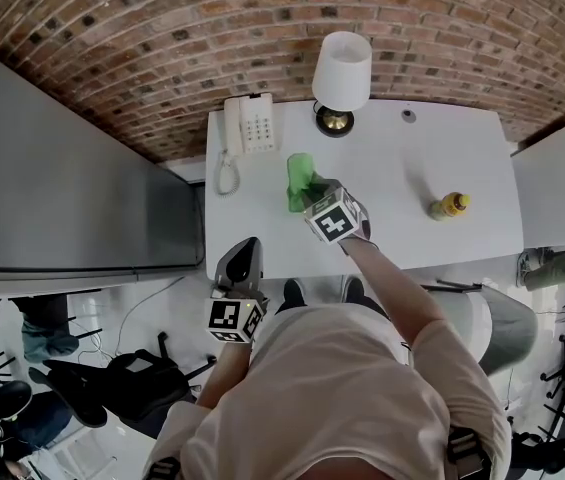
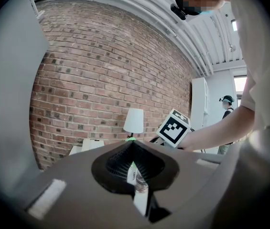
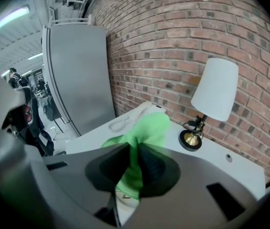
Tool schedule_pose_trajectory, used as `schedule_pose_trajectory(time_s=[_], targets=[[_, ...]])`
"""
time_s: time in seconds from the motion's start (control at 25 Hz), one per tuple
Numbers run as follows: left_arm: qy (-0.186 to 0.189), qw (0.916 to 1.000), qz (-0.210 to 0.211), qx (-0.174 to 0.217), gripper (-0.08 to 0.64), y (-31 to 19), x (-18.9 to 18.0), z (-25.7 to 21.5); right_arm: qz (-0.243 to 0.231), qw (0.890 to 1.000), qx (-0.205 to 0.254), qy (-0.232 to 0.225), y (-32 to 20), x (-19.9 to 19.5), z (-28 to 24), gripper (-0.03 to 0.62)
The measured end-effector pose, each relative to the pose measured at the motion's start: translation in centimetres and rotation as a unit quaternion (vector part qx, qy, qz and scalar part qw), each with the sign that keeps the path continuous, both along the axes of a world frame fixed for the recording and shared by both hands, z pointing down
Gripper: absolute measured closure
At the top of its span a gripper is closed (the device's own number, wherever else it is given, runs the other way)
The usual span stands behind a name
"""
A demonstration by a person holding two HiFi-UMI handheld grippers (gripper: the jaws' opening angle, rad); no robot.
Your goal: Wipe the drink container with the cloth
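A small yellow drink bottle (image 1: 450, 205) stands on the right part of the white table (image 1: 402, 168), well apart from both grippers. My right gripper (image 1: 312, 194) is over the table's middle, shut on a bright green cloth (image 1: 300, 178) that bunches up from its jaws. In the right gripper view the green cloth (image 3: 146, 130) runs between the pressed jaws of the right gripper (image 3: 134, 151); the bottle is out of that view. My left gripper (image 1: 244, 253) hangs off the table's front left edge. In its own view the left gripper (image 2: 132, 146) is shut, with nothing in it.
A white-shaded lamp (image 1: 342, 73) on a brass base and a white corded phone (image 1: 247, 126) stand at the table's back, against the brick wall. A tall grey cabinet (image 1: 62, 188) flanks the table's left. Another person (image 2: 227, 109) stands far off to the right.
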State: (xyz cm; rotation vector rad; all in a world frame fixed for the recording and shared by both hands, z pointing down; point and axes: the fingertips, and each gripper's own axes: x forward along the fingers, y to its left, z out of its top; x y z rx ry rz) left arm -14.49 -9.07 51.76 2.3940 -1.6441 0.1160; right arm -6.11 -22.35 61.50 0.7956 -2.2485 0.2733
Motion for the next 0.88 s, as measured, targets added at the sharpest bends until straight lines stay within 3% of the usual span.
schedule_pose_trajectory(time_s=[0.64, 0.88], targets=[[0.006, 1.0000, -0.005, -0.004, 0.549, 0.5, 0.0, 0.2, -0.069, 0.996, -0.057, -0.008, 6.4, -4.1, 1.1, 0.531], [0.005, 1.0000, -0.001, -0.002, 0.549, 0.7, 0.2, 0.0, -0.029, 0.996, -0.048, -0.065, 6.7, -2.5, -2.6, 0.531]])
